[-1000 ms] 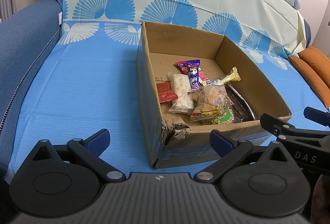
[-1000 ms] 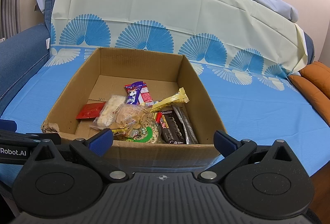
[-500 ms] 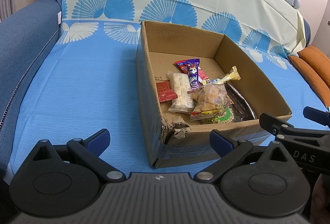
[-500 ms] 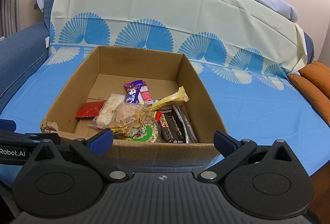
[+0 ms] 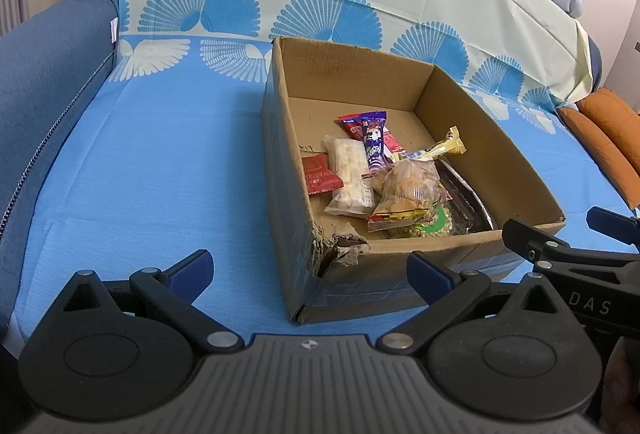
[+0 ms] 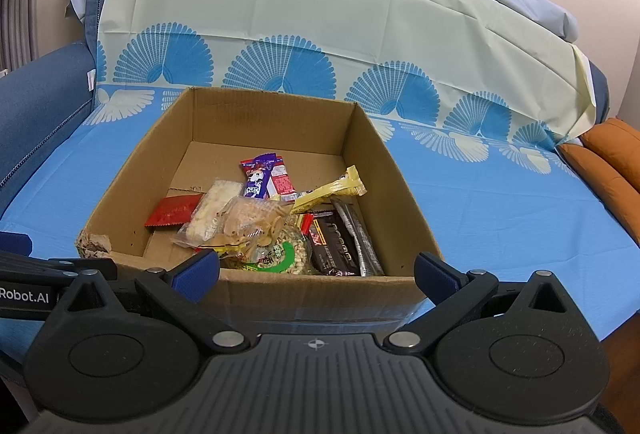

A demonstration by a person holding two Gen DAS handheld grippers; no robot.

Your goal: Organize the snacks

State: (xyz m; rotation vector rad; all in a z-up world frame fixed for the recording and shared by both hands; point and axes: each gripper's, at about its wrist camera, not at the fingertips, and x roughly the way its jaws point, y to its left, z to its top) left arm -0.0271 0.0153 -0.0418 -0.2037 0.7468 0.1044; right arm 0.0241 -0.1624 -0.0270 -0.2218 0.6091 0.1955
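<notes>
While the open cardboard box (image 6: 400, 194) sits on the blue-covered sofa (image 6: 500, 202), its near left corner torn, the snacks lie piled on its floor: a clear bag of biscuits (image 6: 252, 220), black bars (image 6: 336, 246), a purple wrapper (image 6: 259, 180), a red packet (image 6: 172, 210). The left gripper (image 5: 310, 270) and right gripper (image 6: 316, 270) hover spread wide, empty, before the box.

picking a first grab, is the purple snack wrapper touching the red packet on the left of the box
Apart. The left wrist view shows the white rice bar lying between the purple wrapper and the red packet.
</notes>
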